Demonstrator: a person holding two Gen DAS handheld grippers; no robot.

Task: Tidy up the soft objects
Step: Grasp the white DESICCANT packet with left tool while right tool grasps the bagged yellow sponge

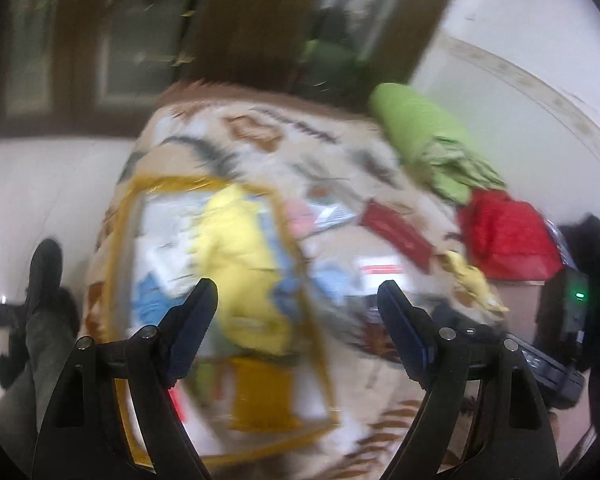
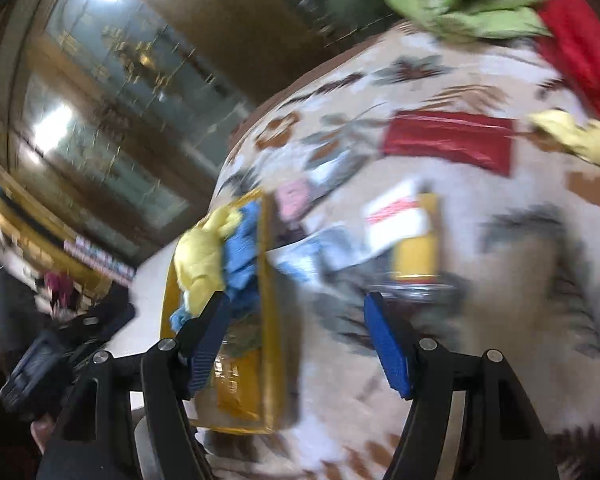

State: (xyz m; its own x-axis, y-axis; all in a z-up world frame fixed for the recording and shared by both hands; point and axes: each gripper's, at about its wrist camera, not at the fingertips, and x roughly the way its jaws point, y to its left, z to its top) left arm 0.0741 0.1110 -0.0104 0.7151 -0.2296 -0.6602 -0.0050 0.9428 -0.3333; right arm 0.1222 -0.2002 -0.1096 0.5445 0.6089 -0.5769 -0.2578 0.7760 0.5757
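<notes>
two grippers, both spread wide and holding nothing: left gripper (image 1: 296,322) low centre in the left wrist view, right gripper (image 2: 296,340) low centre in the right wrist view. heavy motion blur throughout.

soft things: crumpled yellow cloth (image 1: 240,264) and blue cloth (image 1: 152,300) inside the clear yellow-trimmed storage bag (image 1: 130,208), centre left; loose small yellow rag (image 1: 474,280), red fabric bundle (image 1: 508,236) and rolled green fabric (image 1: 420,128) at right on the patterned beige blanket (image 1: 260,148).

likely trouble: pinching blanket along with the rag; snagging flat red packet (image 1: 398,236) or white cards (image 2: 396,216) lying near; dragging the bag's thin wall and spilling its cloths; misjudging reach while swinging this fast.
</notes>
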